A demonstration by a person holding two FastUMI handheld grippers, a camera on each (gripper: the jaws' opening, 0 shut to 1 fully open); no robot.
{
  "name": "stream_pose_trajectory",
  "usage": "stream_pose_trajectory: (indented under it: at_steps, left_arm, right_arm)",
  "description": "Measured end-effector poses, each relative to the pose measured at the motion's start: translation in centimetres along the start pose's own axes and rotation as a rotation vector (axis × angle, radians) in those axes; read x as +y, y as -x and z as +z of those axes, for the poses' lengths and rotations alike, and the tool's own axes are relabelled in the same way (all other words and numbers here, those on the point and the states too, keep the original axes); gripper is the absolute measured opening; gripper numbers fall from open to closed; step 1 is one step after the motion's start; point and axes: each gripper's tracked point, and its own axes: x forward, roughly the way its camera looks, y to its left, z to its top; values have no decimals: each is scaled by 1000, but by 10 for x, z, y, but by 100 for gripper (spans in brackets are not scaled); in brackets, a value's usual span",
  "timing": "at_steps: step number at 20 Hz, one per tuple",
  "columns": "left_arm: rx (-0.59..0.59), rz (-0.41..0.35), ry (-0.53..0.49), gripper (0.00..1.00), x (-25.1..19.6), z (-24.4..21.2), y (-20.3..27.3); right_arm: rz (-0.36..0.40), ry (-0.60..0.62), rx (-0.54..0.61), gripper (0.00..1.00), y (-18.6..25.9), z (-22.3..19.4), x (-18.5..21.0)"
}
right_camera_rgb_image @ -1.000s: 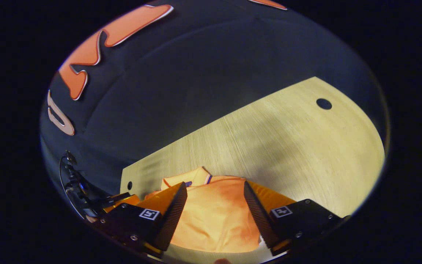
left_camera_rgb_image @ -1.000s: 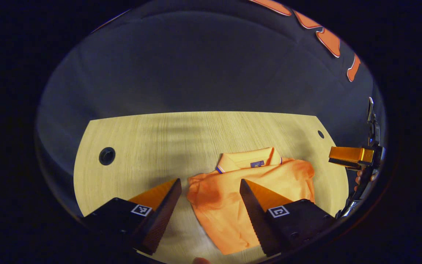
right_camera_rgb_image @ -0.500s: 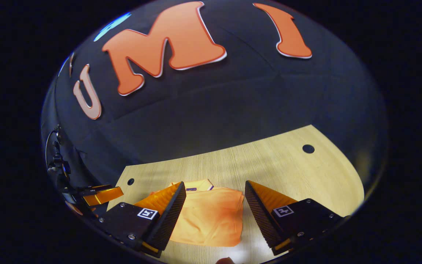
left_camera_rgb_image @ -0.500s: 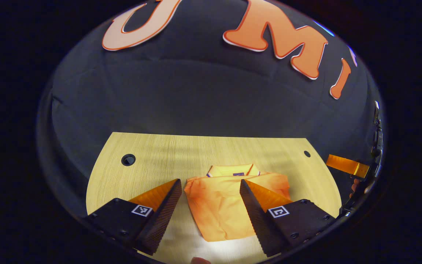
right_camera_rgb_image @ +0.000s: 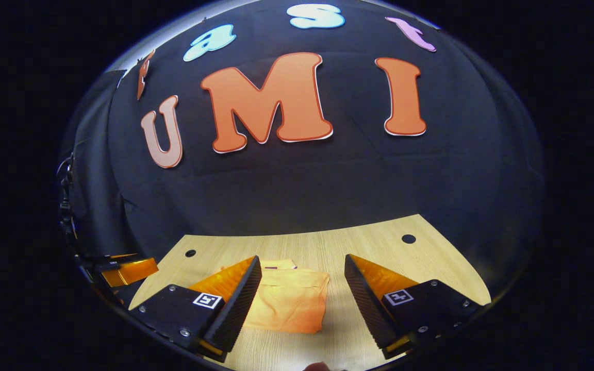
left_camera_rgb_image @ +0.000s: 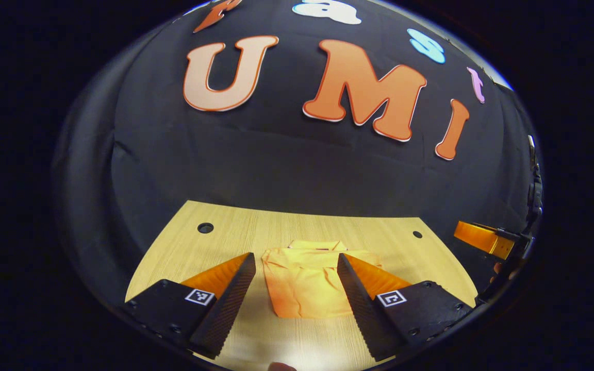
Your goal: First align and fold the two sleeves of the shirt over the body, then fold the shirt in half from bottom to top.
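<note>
Pale wooden bench (left_camera_rgb_image: 214,247) carries the folded shirt (left_camera_rgb_image: 304,283), seen in the left gripper view between the left gripper (left_camera_rgb_image: 297,304), jaws wide apart and empty. In the right gripper view, the right gripper (right_camera_rgb_image: 302,304) likewise gapes empty above the shirt (right_camera_rgb_image: 289,306).

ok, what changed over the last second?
Both grippers backed up and away from the folded shirt: it looks smaller now, with more wall above. The left gripper and right gripper were open and empty a second ago and are so now; nothing was gripped or released. The shirt lies in the same folded shape on the table.
</note>
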Motion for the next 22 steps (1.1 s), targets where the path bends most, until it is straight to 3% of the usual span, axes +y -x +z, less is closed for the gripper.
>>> stream_pose_trajectory:
  at_steps: [4,10,18,22]
  left_arm:
    - [-98,27,-27,98,-15,-5,48]
    - [-226,65,-12,98,-28,-12,118]
    - [-317,106,-99,98,-30,-1,167]
    - [-355,89,-139,98,-31,7,176]
  right_arm:
    - [39,0,-74,98,51,4,8]
    - [101,94,-230,98,118,11,33]
    - [123,108,-279,98,151,9,46]
    - [111,118,-290,98,161,2,57]
